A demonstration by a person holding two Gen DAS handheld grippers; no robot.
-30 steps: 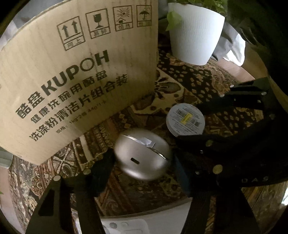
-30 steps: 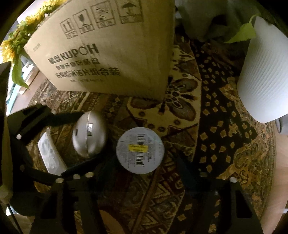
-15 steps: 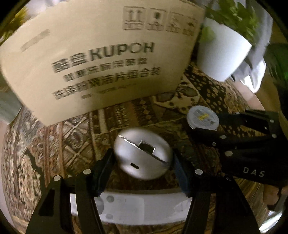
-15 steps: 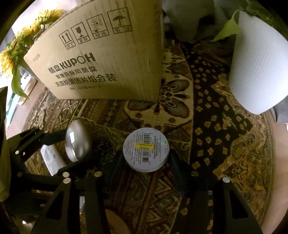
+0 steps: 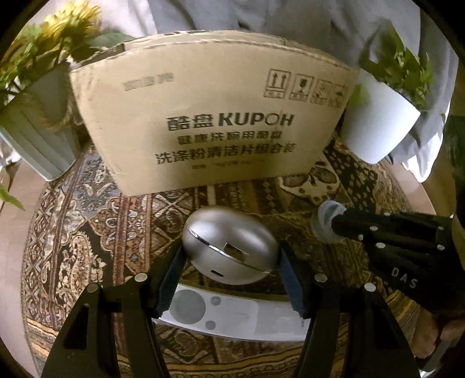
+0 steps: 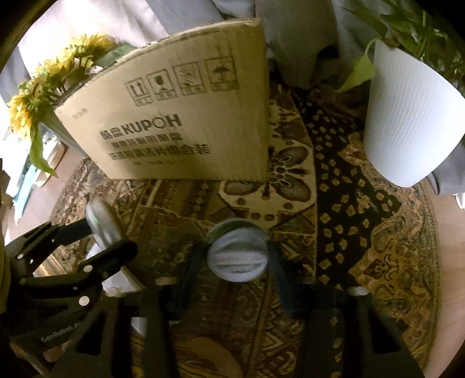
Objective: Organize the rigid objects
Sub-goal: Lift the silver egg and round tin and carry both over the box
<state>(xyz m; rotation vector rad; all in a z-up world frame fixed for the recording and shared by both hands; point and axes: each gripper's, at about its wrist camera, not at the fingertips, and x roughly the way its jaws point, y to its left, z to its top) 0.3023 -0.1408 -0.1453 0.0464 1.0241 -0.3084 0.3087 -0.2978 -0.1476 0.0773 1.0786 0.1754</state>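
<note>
Surface: round tabletop (image 6: 343,232) under a patterned cloth; KUPOH cardboard box (image 5: 209,128), white planter (image 6: 407,130), sunflowers (image 5: 58,26) behind
Left gripper (image 5: 232,258): fingers clamp a silver egg-shaped case (image 5: 229,247)
Right gripper (image 6: 237,258): fingers closed on a round white container (image 6: 237,256)

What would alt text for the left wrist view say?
The left claw grips a silver egg-shaped case above a patterned rug, facing a KUPOH cardboard box; the right claw holds a round jar alongside.
</note>
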